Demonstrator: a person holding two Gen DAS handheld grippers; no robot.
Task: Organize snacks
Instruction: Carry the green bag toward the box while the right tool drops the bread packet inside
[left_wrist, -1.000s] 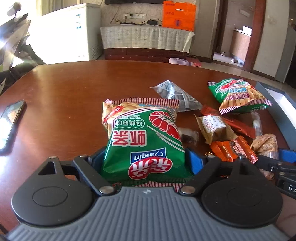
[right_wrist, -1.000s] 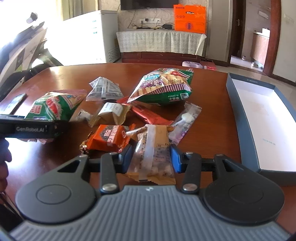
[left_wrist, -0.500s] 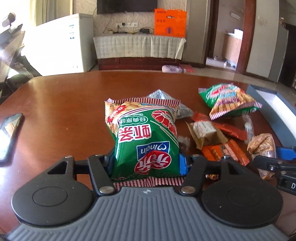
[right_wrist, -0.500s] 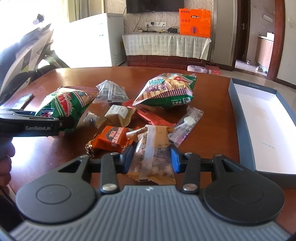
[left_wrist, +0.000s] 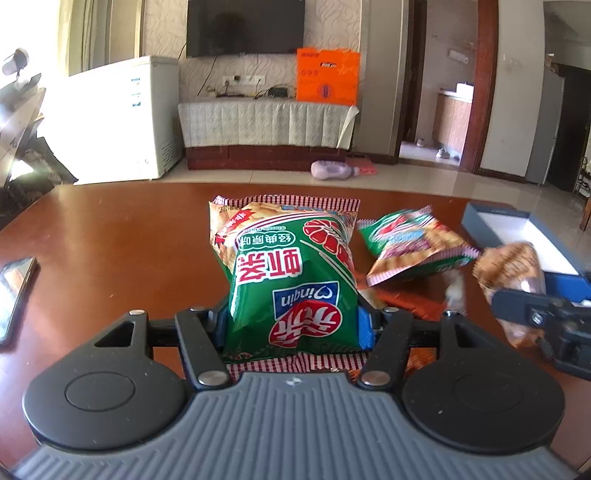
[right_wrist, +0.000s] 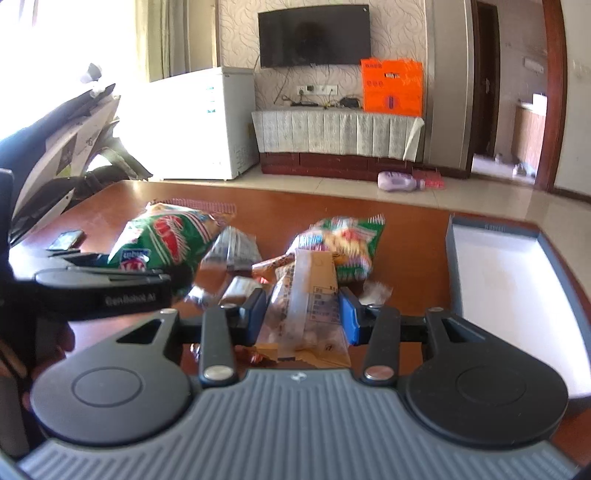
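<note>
My left gripper (left_wrist: 293, 325) is shut on a green shrimp-chip bag (left_wrist: 291, 277), held up off the brown table (left_wrist: 110, 240). The same green bag (right_wrist: 162, 240) shows at the left of the right wrist view. My right gripper (right_wrist: 303, 317) is shut on a clear packet with a tan label (right_wrist: 306, 295), also lifted. That packet (left_wrist: 513, 266) appears at the right of the left wrist view, in the right gripper's jaws. A second green cracker bag (left_wrist: 410, 247) (right_wrist: 343, 243) lies on the table. The blue box with a white inside (right_wrist: 506, 280) (left_wrist: 517, 236) stands at the right.
Several small wrapped snacks (right_wrist: 236, 251) lie on the table between the two grippers. A phone (left_wrist: 14, 284) rests near the left edge. A hand (right_wrist: 55, 343) holds the left gripper's body at the lower left of the right wrist view.
The left gripper closed on the green bag and lifted it off the table. The right gripper rose with its packet. Both views tilted up toward the room.
</note>
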